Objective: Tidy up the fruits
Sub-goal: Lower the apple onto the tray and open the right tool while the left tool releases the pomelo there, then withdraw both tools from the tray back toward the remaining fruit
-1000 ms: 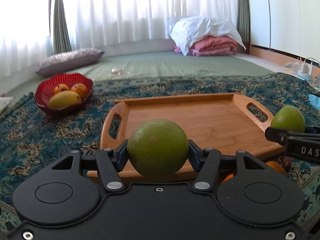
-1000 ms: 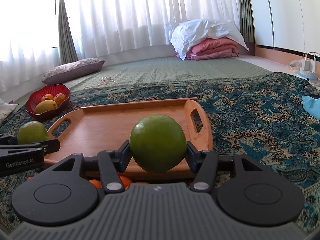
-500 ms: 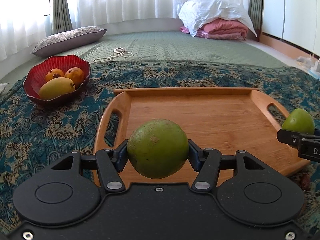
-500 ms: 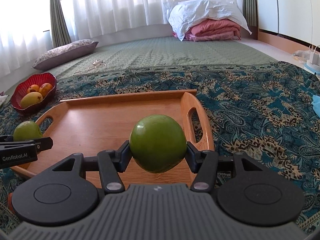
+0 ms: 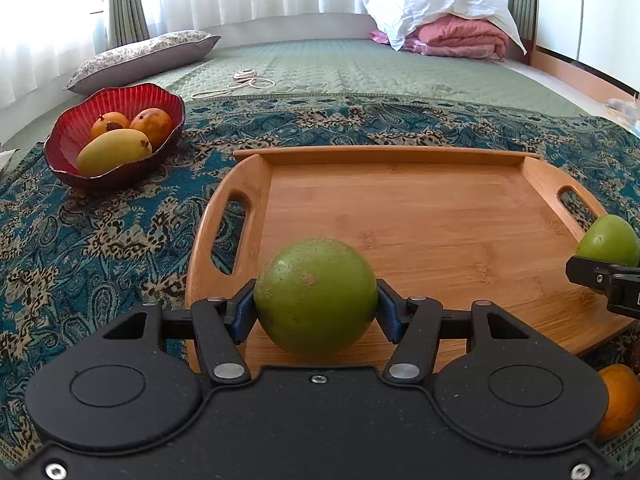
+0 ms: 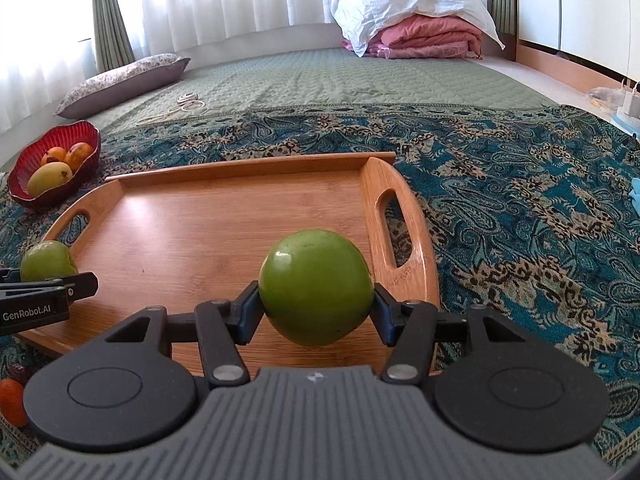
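Observation:
My left gripper (image 5: 316,308) is shut on a speckled green round fruit (image 5: 316,294), held over the near left part of the wooden tray (image 5: 420,220). My right gripper (image 6: 316,308) is shut on a smooth green fruit (image 6: 316,286), held over the tray's (image 6: 208,232) near right part. Each gripper shows in the other's view: the right one with its fruit (image 5: 610,240) at the tray's right handle, the left one with its fruit (image 6: 48,260) at the left handle. The tray bed holds nothing.
A red bowl (image 5: 116,100) with a mango and two orange fruits stands on the patterned cloth (image 5: 100,240) left of the tray. An orange fruit (image 5: 620,400) lies on the cloth near the tray's front edge. A pillow (image 5: 140,56) and folded bedding (image 5: 448,20) lie behind.
Both grippers have risen and moved forward over the tray with their green fruits still held. The tray now looks larger and more from above.

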The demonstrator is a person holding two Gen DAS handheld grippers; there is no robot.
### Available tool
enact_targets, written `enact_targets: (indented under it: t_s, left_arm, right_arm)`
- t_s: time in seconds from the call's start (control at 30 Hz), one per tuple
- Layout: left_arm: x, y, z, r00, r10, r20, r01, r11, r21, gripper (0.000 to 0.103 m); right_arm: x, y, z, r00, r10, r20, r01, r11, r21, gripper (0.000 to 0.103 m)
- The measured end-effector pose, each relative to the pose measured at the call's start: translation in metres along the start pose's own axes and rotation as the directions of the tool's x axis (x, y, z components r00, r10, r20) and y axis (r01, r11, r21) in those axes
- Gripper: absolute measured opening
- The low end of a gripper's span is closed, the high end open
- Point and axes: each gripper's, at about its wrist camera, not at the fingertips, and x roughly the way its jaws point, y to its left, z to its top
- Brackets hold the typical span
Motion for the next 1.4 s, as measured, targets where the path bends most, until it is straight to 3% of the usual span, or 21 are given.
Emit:
enact_targets:
  t_s: [0.67, 0.77, 0.83, 0.97, 1.03, 1.27, 1.4]
  left_arm:
    - [0.006, 0.0, -0.002, 1.0, 0.005, -0.015, -0.005, 1.0, 0.009, 0.057]
    - [0.006, 0.0, -0.002, 1.0, 0.005, -0.017, -0.005, 1.0, 0.006, 0.057]
    - [0.005, 0.0, -0.002, 1.0, 0.007, -0.016, -0.007, 1.0, 0.007, 0.058]
    - [0.003, -0.001, -0.004, 1.0, 0.018, -0.004, -0.018, 0.999, 0.031, 0.059]
    - [0.002, -0.001, -0.004, 1.0, 0.023, -0.005, -0.023, 0.999, 0.034, 0.066]
    - [-0.003, 0.002, -0.012, 1.0, 0.018, -0.004, -0.018, 1.0, 0.025, 0.074]
    - [-0.011, 0.001, -0.014, 1.0, 0.012, 0.02, -0.013, 1.0, 0.028, 0.083]
  right_arm:
    - [0.01, 0.001, -0.001, 0.999, -0.014, -0.045, 0.013, 1.0, -0.01, 0.06]
    - [0.009, 0.002, -0.002, 0.999, -0.017, -0.049, 0.016, 1.0, -0.012, 0.064]
    - [0.008, 0.003, -0.002, 0.999, -0.022, -0.046, 0.021, 1.0, -0.015, 0.072]
    - [0.003, 0.007, -0.002, 0.999, -0.023, -0.028, 0.022, 0.999, -0.038, 0.076]
    - [0.001, 0.009, -0.003, 0.999, -0.024, -0.024, 0.022, 0.999, -0.046, 0.078]
    - [-0.005, 0.013, -0.012, 0.999, -0.033, -0.011, 0.032, 0.998, -0.058, 0.084]
    - [-0.01, 0.012, -0.016, 1.0, -0.028, 0.002, 0.029, 0.998, -0.05, 0.088]
